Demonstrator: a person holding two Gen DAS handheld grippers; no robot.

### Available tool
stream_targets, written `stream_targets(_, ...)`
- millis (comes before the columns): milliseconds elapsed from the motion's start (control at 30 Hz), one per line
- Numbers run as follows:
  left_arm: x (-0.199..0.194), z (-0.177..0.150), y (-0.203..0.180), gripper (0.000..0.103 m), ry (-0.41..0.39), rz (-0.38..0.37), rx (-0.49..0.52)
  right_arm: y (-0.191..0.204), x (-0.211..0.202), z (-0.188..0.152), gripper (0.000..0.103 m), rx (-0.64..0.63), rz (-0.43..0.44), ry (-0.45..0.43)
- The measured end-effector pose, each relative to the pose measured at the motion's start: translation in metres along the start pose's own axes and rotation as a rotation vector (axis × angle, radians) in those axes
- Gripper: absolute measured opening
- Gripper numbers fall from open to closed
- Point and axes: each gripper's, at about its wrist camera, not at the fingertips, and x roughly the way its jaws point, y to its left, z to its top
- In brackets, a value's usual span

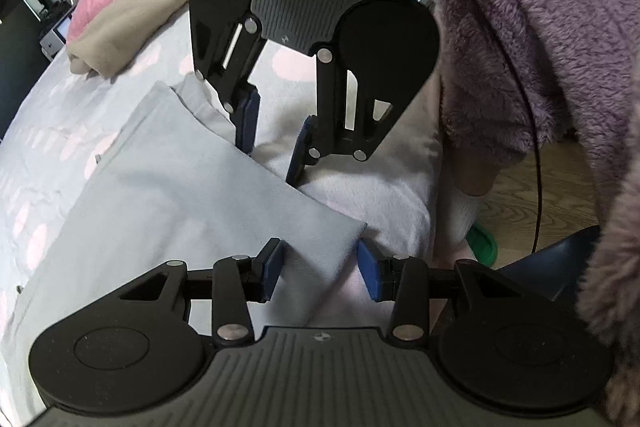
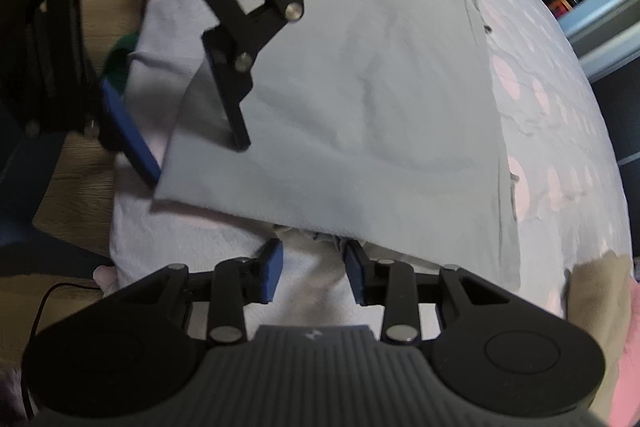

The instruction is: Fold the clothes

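Where the bed (image 1: pixel 52 131) meets its near edge, a folded grey garment (image 1: pixel 192 195) lies flat. The left gripper (image 1: pixel 320 269) straddles one corner, jaws apart; the right gripper (image 2: pixel 314 273) waits spread wide at another edge.

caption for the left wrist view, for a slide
Both open grippers, left and right, straddle one edge of a grey cloth on the bed.

Your left wrist view looks forward along its open jaws, close above the grey garment (image 1: pixel 192 187) corner lying between them. Your right wrist view faces the opposite way, equally close, the garment's edge just ahead of its jaws. Both share this garment, and each shows the other gripper beyond its jaws.
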Motion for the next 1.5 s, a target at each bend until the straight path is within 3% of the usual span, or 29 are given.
stream_targets(100,0.001,0.000,0.004,0.028,0.000,-0.004,-0.031,0.007,0.000,0.005,0.045,0.012,-0.046,0.025)
stream_targets(133,0.001,-0.001,0.006,0.020,-0.002,-0.006,-0.044,0.009,-0.001,0.005,0.046,0.011,-0.060,0.025)
stream_targets(200,-0.001,-0.001,0.014,0.010,-0.005,-0.005,-0.091,0.012,-0.004,0.003,0.058,0.006,-0.089,0.022)
stream_targets(267,-0.005,-0.002,0.024,0.009,-0.015,-0.027,-0.157,0.015,-0.008,-0.002,0.066,-0.008,-0.114,0.006)
stream_targets(500,-0.028,-0.011,0.062,0.007,-0.071,-0.044,-0.380,0.017,-0.013,-0.016,0.076,-0.072,-0.176,-0.027)
stream_targets(767,-0.047,-0.018,0.085,0.007,-0.116,-0.036,-0.521,-0.002,-0.014,-0.021,0.077,-0.116,-0.251,-0.043)
stream_targets(1033,-0.052,-0.021,0.099,0.007,-0.140,-0.048,-0.567,-0.030,0.020,-0.026,0.077,-0.252,-0.304,-0.011)
stream_targets(1233,-0.060,-0.027,0.105,0.007,-0.157,-0.036,-0.600,-0.047,0.028,-0.024,0.075,-0.242,-0.307,-0.018)
stream_targets(1433,-0.065,-0.035,0.114,0.007,-0.152,-0.029,-0.653,-0.060,0.036,-0.021,0.061,-0.258,-0.326,0.015)
stream_targets(1500,-0.066,-0.037,0.117,0.007,-0.145,-0.033,-0.676,-0.065,0.041,-0.021,0.048,-0.271,-0.333,0.041)
